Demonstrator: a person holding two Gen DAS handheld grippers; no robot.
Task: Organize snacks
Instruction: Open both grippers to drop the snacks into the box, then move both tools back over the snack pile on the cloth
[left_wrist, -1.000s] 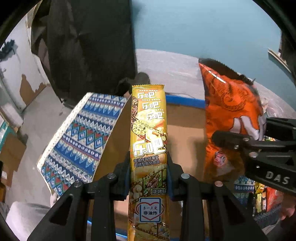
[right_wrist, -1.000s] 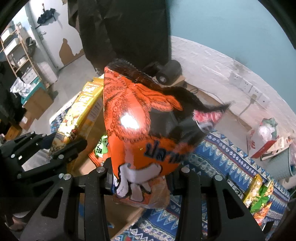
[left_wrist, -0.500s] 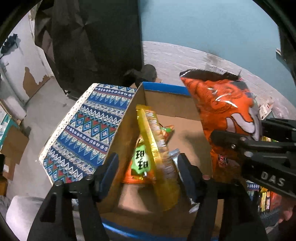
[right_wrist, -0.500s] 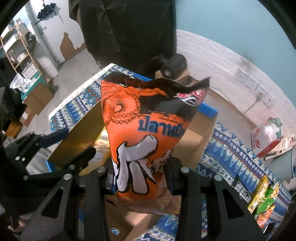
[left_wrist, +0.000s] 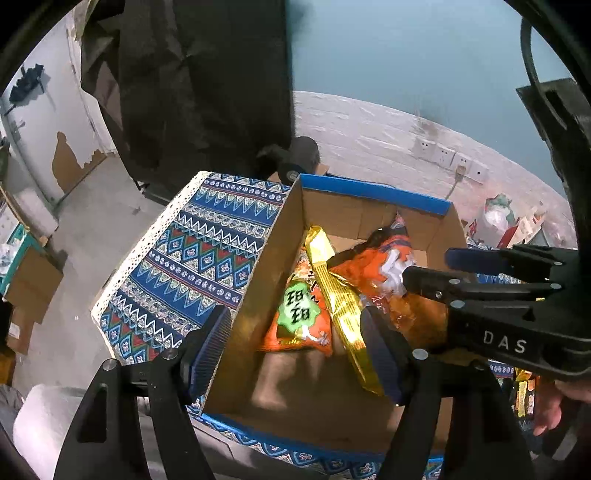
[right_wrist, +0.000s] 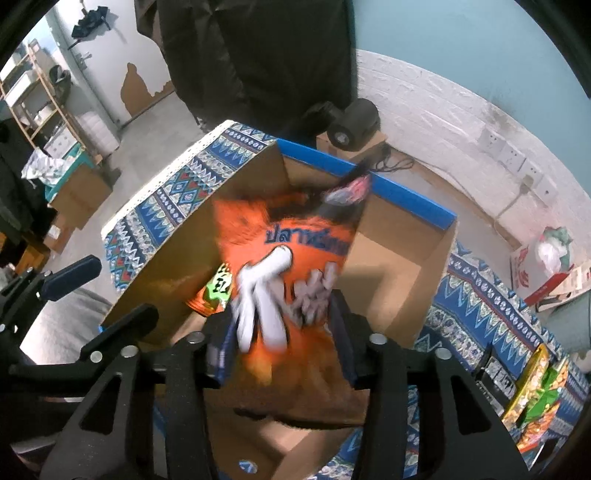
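The left gripper (left_wrist: 295, 354) is opening, its jaws wide over the near end of the cardboard box (left_wrist: 373, 192) with nothing pressed between them. Just inside its right finger lies the long yellow snack packet (left_wrist: 336, 295), flat in the box, its long axis running away from the gripper and slightly leftward toward the far wall. To the packet's left, partly under it, sits an orange bag with a green label (left_wrist: 299, 314). To the right of the packet, the right gripper (left_wrist: 424, 269) reaches in sideways above the orange squid-print bag (left_wrist: 373, 266).

The right wrist view shows what the left cannot: the right gripper (right_wrist: 280, 339) is opening, and the orange squid-print bag (right_wrist: 291, 258) is blurred between its jaws, the pads standing at its sides without clearly pinching it. The bag stands roughly upright, long axis pointing away from the gripper, dark top edge toward the box's blue far rim (right_wrist: 399, 192). This view also shows more snack packs (right_wrist: 532, 398) lying on the patterned cloth (right_wrist: 480, 295) far to the gripper's right, outside the box.
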